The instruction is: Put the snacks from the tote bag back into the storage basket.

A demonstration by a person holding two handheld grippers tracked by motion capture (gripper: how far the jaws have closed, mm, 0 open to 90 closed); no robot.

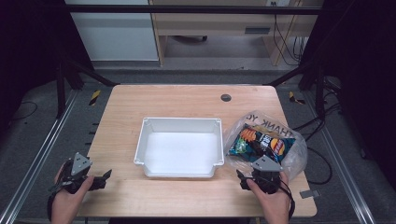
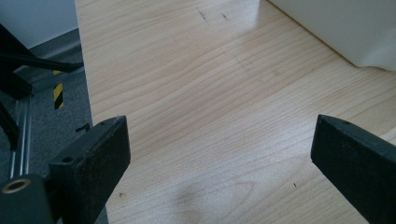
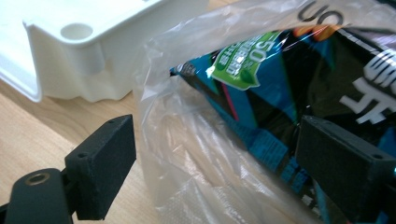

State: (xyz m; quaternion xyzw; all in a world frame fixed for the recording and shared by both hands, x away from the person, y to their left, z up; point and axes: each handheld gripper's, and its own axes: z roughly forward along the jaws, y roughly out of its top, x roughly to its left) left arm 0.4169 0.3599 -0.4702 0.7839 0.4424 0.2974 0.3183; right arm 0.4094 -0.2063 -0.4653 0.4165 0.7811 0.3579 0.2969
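We see the clear crinkled plastic bag lying on the light wooden counter, just right of the white rectangular plastic tray and touching its corner. Inside the bag lies a dark blue crisp packet with orange print. The right gripper sits at the bag's near edge, its black fingers spread wide with the plastic film and the packet between them, not pressing. The left gripper hangs over the counter's near left edge, well apart from the tray, its fingers spread over bare wood.
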